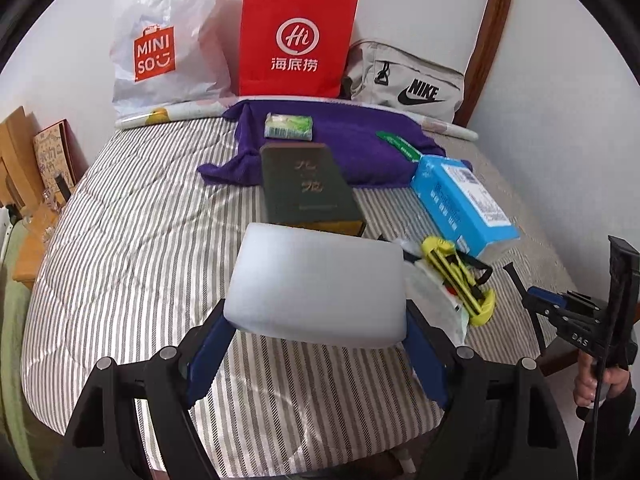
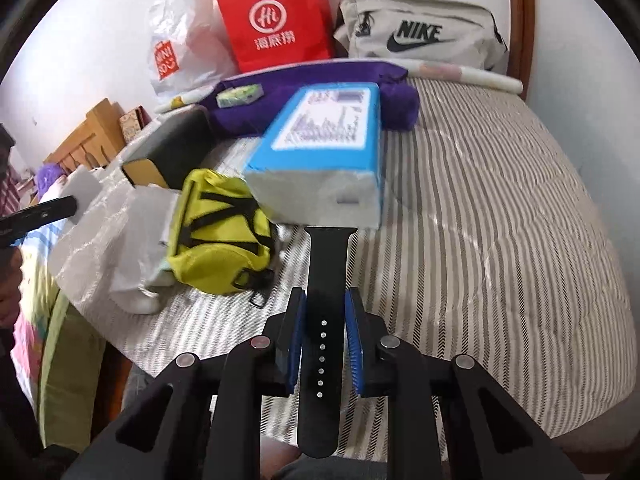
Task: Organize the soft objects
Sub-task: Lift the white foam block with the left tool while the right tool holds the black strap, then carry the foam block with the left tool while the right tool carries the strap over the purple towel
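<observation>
Here, the white foam block (image 1: 316,284) is a pale, smooth slab with rounded edges, clamped between your left gripper (image 1: 318,320) pads above the striped bedspread (image 1: 132,240). Your right gripper (image 2: 323,336) pinches a black perforated watch strap (image 2: 323,320) lengthwise; both grippers tilt steeply down toward the bed.

At the wall you've got a white Miniso bag (image 1: 168,44), a red paper bag (image 1: 296,40) and a grey Nike bag (image 1: 408,80) in a row. A dark book (image 1: 308,188) lies mid-bed on the striped cover (image 1: 132,248). Wooden furniture (image 1: 18,148) stands at the left edge.
</observation>
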Motion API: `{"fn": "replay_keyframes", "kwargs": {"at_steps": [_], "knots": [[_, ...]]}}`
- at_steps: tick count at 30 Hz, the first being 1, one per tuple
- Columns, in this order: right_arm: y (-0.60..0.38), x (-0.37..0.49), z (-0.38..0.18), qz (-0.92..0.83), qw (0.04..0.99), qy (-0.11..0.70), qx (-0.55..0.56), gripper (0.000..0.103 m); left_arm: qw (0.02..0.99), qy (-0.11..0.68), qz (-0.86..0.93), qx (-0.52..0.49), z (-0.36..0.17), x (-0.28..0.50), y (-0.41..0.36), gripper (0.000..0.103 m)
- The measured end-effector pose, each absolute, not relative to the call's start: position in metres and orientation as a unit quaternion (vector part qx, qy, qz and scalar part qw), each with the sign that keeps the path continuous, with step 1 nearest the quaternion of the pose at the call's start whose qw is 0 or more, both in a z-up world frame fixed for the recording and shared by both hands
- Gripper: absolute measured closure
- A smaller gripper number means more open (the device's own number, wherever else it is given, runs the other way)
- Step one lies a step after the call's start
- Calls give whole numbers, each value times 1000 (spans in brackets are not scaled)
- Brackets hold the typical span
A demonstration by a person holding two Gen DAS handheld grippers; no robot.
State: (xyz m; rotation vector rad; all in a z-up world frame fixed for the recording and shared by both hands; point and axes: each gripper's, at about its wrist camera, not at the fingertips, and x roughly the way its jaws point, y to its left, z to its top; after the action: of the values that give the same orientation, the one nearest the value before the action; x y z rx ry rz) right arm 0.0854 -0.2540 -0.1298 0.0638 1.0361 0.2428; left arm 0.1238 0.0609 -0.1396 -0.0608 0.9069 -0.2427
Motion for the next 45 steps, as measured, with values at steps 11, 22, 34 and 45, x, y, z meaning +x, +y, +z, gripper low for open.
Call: {"fn": "replay_keyframes", "kwargs": {"at_steps": [11,22,34,45], "knots": [[-253,89,-89,151,865,477,45,83,891,435,-118,-45,-131,146,54,23],[-246,134,-56,176,879,442,33,83,894,430,-116,-51,-117,189,58,23],[-234,227,-59,185,882,431,38,83,885,445,-110,-81,-121,256,65,23],[-223,310,-68,179,884,431,38,83,877,453,-101,-126,-129,323,79,23]]}}
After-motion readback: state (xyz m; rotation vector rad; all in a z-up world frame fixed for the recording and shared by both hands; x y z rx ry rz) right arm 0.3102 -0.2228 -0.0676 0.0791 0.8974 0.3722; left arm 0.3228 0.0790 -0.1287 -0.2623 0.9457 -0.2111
